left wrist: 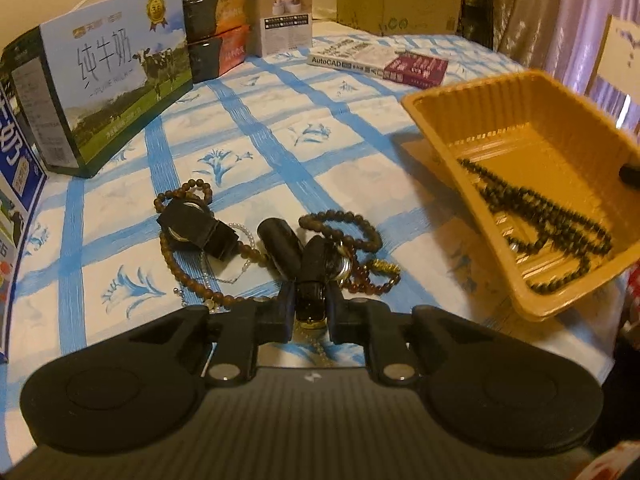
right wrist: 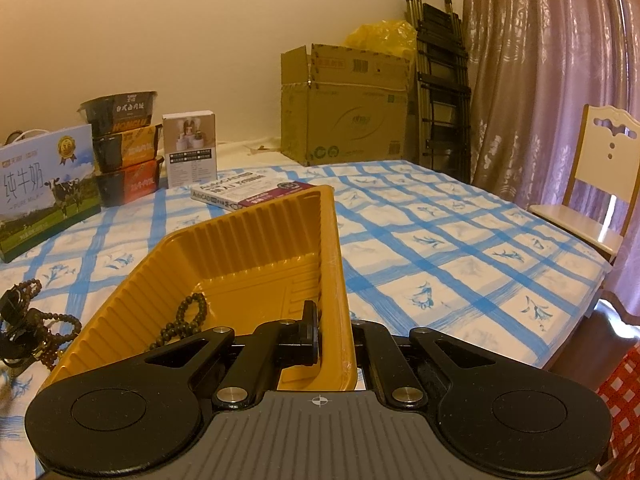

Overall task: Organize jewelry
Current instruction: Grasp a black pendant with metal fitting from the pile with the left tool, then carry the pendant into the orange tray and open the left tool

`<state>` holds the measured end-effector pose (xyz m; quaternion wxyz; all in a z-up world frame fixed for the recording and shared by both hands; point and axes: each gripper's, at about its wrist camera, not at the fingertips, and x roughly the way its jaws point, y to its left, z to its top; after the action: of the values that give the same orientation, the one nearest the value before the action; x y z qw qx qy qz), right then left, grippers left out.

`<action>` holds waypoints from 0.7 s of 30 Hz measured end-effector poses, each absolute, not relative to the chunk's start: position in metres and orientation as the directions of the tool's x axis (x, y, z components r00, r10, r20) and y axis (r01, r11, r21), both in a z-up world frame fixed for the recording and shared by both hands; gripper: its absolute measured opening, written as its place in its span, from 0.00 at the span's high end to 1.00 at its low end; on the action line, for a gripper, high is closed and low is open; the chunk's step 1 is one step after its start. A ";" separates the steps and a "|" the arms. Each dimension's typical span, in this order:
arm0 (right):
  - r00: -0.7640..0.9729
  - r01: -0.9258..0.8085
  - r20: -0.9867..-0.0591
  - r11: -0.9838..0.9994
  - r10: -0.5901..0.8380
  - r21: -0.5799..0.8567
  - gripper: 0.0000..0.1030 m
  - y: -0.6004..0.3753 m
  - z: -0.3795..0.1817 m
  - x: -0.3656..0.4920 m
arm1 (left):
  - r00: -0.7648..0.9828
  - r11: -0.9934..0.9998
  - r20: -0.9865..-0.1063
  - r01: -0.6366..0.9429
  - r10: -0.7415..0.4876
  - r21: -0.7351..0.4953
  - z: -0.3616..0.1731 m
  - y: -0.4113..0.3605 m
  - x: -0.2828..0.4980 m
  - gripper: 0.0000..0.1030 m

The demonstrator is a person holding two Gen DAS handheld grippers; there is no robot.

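Note:
On the blue-checked tablecloth lies a heap of jewelry. In it, a black-strapped watch point(left wrist: 316, 260) with a gold-rimmed face has its strap between the fingers of my left gripper point(left wrist: 309, 300), which is shut on it. A second black watch point(left wrist: 192, 224), brown bead bracelets point(left wrist: 340, 228), a thin pearl chain point(left wrist: 244, 236) and amber beads point(left wrist: 372, 286) lie around it. My right gripper point(right wrist: 334, 340) is shut on the side wall of a yellow plastic tray point(right wrist: 256, 248), holding it tilted. A dark bead string point(right wrist: 188, 316) rests inside; the same beads point(left wrist: 540, 224) show in the left wrist view.
A milk carton box point(left wrist: 116, 80), stacked noodle bowls point(left wrist: 216, 28) and a small white box point(left wrist: 286, 16) line the table's far left. Two books point(left wrist: 380, 62) lie behind the tray. Beyond stand a cardboard box point(right wrist: 344, 108), a folded ladder point(right wrist: 440, 80), curtains and a chair point(right wrist: 600, 184).

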<state>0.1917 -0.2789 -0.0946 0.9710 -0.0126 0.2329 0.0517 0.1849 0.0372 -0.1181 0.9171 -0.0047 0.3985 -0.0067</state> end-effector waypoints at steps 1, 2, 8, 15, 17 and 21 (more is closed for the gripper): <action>0.886 -0.107 -0.454 0.994 0.095 0.000 0.96 -0.278 -0.095 0.192 | 0.685 1.000 -0.728 0.003 -0.021 -0.026 -0.116 0.039 0.185 0.87; 0.886 -0.107 -0.453 0.994 0.095 -0.001 0.96 -0.278 -0.095 0.192 | 0.689 0.999 -0.724 -0.003 -0.027 -0.040 -0.113 0.040 0.184 0.87; 0.886 -0.110 -0.454 0.994 0.097 -0.001 0.96 -0.277 -0.096 0.192 | 0.693 0.994 -0.718 -0.016 -0.067 -0.108 -0.100 0.046 0.178 0.87; 0.886 -0.109 -0.454 0.994 0.096 -0.002 0.96 -0.277 -0.096 0.192 | 0.700 0.986 -0.708 -0.031 -0.097 -0.166 -0.089 0.053 0.167 0.87; 0.886 -0.108 -0.454 0.994 0.096 -0.001 0.96 -0.278 -0.096 0.192 | 0.703 0.983 -0.704 -0.039 -0.100 -0.178 -0.085 0.055 0.165 0.87; 0.886 -0.108 -0.454 0.994 0.096 -0.001 0.96 -0.278 -0.096 0.192 | 0.713 0.981 -0.694 -0.043 -0.103 -0.189 -0.077 0.057 0.162 0.87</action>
<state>0.1917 -0.2776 -0.0956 0.9709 -0.0132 0.2331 0.0527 0.1615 0.0569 -0.0771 0.9204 -0.0962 0.3787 -0.0163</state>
